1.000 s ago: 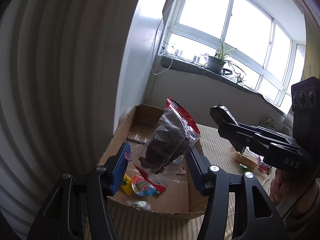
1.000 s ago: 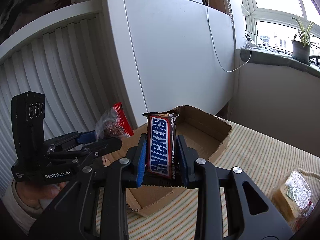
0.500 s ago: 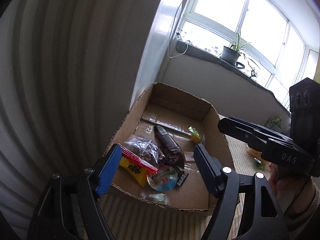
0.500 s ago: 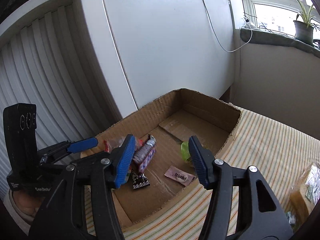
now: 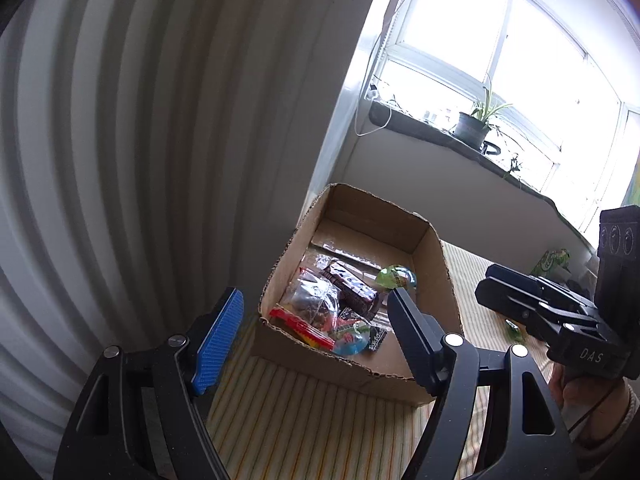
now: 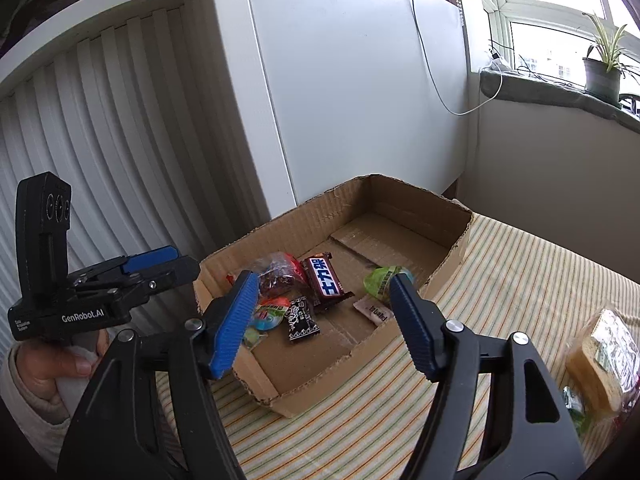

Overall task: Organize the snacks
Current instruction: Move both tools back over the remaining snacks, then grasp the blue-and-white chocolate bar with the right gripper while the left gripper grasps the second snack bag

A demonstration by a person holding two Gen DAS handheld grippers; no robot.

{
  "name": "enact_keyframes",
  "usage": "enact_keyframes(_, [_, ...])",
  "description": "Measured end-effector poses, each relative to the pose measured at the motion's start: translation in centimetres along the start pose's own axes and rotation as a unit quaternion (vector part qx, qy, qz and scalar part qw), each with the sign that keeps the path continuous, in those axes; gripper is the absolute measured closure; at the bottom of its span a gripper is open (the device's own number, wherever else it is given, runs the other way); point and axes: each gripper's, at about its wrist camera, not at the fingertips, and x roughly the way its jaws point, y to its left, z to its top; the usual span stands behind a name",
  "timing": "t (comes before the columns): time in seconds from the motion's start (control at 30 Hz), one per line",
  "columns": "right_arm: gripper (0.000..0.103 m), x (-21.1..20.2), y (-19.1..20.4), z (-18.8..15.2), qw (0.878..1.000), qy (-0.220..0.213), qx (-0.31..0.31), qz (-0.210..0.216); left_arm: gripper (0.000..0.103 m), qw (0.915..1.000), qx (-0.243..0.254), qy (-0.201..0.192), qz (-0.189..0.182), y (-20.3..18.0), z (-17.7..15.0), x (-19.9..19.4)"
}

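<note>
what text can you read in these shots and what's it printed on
"GenRobot.AI": body of the left tongs; smaller print below it is unreadable.
"DAS": body of the right tongs.
"士力架": brown candy bar in the cardboard box.
Beige sachet and black wrapper: print too blurred.

Left wrist view: left gripper (image 5: pixel 316 312), jaws spread, its near body cut off by the bottom edge. Its dark finger (image 5: pixel 412 332) covers the near right corner of the cardboard box (image 5: pixel 352 372) and part of the small black packet (image 5: pixel 376 338). Right gripper (image 5: pixel 504 292) at right of frame is side-on; jaw gap cannot be read. Green packet (image 5: pixel 554 260) at far right too small to identify.

Right wrist view: blue-padded finger (image 6: pixel 236 316) hides part of the clear bag with red strip (image 6: pixel 280 272) and the round lidded cup (image 6: pixel 268 316). Wrapped bread-like pack (image 6: pixel 604 356), lower right, clipped by the lens rim. Print on the beige sachet (image 6: pixel 374 310) illegible.
</note>
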Motion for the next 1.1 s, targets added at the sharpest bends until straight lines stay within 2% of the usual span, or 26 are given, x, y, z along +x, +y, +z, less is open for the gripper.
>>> enact_keyframes(0.17, [0.032, -0.9, 1.0, -1.4, 1.0, -0.002, -0.004, 0.005, 0.029, 0.9999, 0.01, -0.002, 0.003, -0.9, 0.1, -0.9])
enact_keyframes(0.33, [0.032, -2.1, 0.3, -2.6, 1.0, -0.005, 0.011, 0.0, 0.028, 0.9995, 0.03, -0.001, -0.002, -3.2, 0.2, -1.0])
enact_keyframes(0.57, [0.032, -5.8, -3.2, -4.9, 0.998, -0.026, 0.041, -0.027, 0.028, 0.9969, 0.075, 0.011, -0.022, -8.5, 0.3, -0.3])
enact_keyframes(0.67, [0.032, -7.9, -5.6, -6.1, 0.996, -0.036, 0.065, -0.043, 0.024, 0.9942, 0.098, 0.018, -0.04, -11.6, 0.0, 0.3])
enact_keyframes(0.87, [0.032, -13.2, -11.0, -9.3, 0.987, -0.057, 0.103, -0.108, 0.023, 0.9845, 0.148, 0.04, -0.086, -18.2, -1.4, 1.7])
enact_keyframes(1.1, [0.032, -19.3, -17.2, -14.2, 0.965, -0.055, 0.171, -0.191, 0.023, 0.9696, 0.195, 0.061, -0.134, -23.6, -3.1, 2.1])
